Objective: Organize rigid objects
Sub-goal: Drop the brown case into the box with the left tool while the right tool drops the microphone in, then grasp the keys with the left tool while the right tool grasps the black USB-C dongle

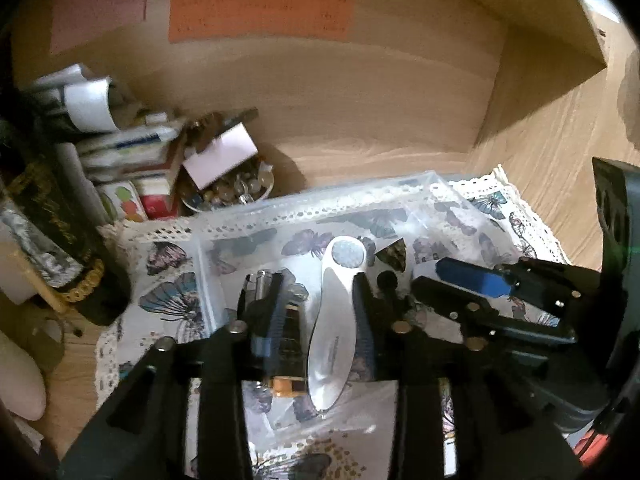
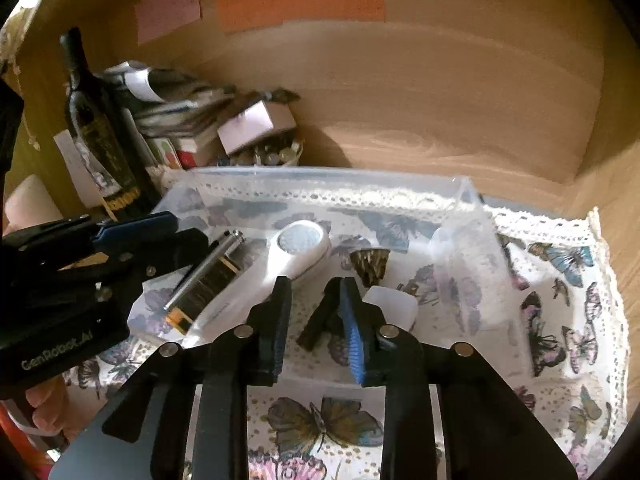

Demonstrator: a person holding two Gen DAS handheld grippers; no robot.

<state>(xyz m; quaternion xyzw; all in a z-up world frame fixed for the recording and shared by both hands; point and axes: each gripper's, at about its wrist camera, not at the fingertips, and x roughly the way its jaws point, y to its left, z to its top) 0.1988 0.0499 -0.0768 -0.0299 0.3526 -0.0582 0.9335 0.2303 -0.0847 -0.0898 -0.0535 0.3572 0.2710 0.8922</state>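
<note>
A clear plastic bin (image 1: 280, 208) (image 2: 464, 200) sits on a butterfly-print cloth. In it lie a white handheld device with a round silver head (image 1: 340, 300) (image 2: 298, 246), a black-and-gold lighter with a silver tube (image 1: 276, 320) (image 2: 208, 276), and a small dark object (image 2: 320, 320). My left gripper (image 1: 318, 284) is open, its fingers either side of the white device over the bin. My right gripper (image 2: 316, 292) is open above the bin's front, just over the small dark object. It also shows in the left wrist view (image 1: 480, 292).
A dark bottle (image 2: 100, 132) stands at the left. Behind the bin are stacked boxes and papers (image 1: 120, 152) and a bowl of small trinkets (image 1: 236, 192). A wooden back wall carries coloured sticky notes (image 2: 300, 0). A wooden side wall (image 1: 540, 92) rises at the right.
</note>
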